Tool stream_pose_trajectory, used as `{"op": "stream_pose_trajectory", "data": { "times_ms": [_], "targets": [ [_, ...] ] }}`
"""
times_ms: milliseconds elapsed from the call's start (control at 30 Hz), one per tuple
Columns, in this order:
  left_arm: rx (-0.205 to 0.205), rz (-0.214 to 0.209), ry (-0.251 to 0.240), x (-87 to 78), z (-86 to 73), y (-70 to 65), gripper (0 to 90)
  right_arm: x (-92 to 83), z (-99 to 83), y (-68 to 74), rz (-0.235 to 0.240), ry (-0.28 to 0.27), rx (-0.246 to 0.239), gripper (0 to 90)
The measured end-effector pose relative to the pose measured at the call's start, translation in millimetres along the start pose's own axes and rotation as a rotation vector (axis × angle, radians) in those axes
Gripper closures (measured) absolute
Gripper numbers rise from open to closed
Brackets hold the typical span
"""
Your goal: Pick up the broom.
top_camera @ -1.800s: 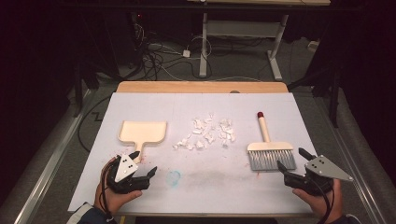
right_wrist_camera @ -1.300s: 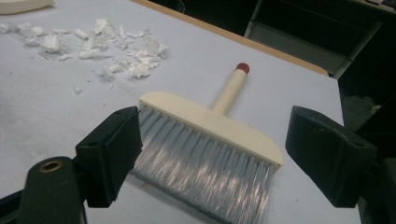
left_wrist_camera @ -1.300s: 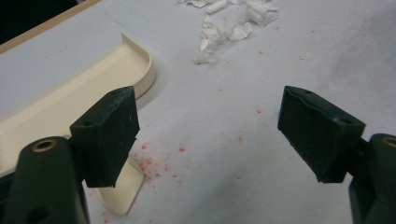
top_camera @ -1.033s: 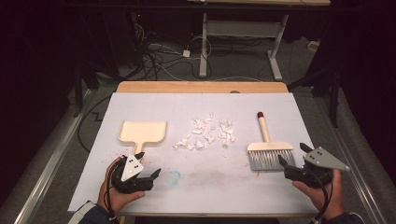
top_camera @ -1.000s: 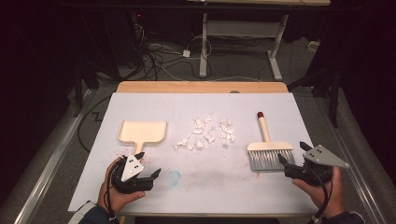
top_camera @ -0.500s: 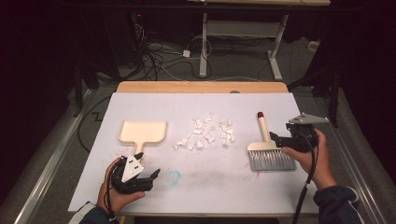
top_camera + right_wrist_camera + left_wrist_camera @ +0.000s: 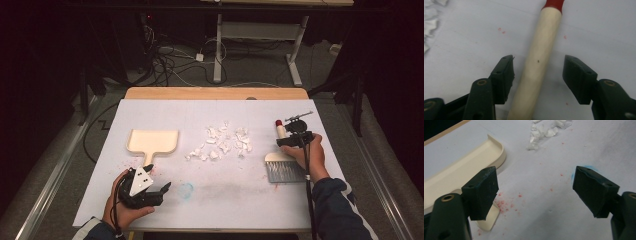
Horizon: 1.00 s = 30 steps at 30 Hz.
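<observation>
Covering the table (image 7: 150, 94), a stained white sheet (image 7: 250, 190) faces tangled floor cables (image 7: 165, 60).

Black claws (image 7: 161, 191), grey triangular plates, dark blue sleeve (image 7: 335, 210).

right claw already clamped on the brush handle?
No: in the right gripper view the right claw straddles the brush handle, jaws just closing, with visible gaps on both sides between the pads and the wood.

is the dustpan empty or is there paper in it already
Empty. The dustpan shows a bare cream tray in the high view, and the white paper scraps lie on the table beside it, apart from its rim.
</observation>
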<state>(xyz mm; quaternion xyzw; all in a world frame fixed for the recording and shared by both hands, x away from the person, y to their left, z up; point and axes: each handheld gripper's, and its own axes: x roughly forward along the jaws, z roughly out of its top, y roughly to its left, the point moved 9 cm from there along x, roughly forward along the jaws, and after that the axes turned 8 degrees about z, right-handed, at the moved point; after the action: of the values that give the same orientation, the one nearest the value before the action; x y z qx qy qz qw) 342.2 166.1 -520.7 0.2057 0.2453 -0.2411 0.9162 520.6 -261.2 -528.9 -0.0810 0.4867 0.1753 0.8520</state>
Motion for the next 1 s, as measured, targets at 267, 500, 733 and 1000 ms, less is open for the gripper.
{"op": "stream_pose_trajectory", "data": {
  "times_ms": [267,500,733,1000],
  "targets": [
    [0.02,0.004,-0.002,-0.4,1.2,-0.8,20.3,2.2,1.7,6.5,0.012,0.003,0.025,66.0],
    [0.03,-0.011,0.003,-0.2,1.9,-5.1,20.0,3.1,2.8,7.7,0.004,-0.027,0.062,71.0],
    [-0.006,-0.001,0.011,-1.8,3.7,-1.6,20.0,-7.8,3.4,5.5,0.028,-0.151,0.06,71.0],
    [-0.004,-0.056,-0.025,-2.8,33.4,-16.7,20.5,-61.0,5.4,20.3,0.093,-0.398,0.0,71.2]
  ]
}}
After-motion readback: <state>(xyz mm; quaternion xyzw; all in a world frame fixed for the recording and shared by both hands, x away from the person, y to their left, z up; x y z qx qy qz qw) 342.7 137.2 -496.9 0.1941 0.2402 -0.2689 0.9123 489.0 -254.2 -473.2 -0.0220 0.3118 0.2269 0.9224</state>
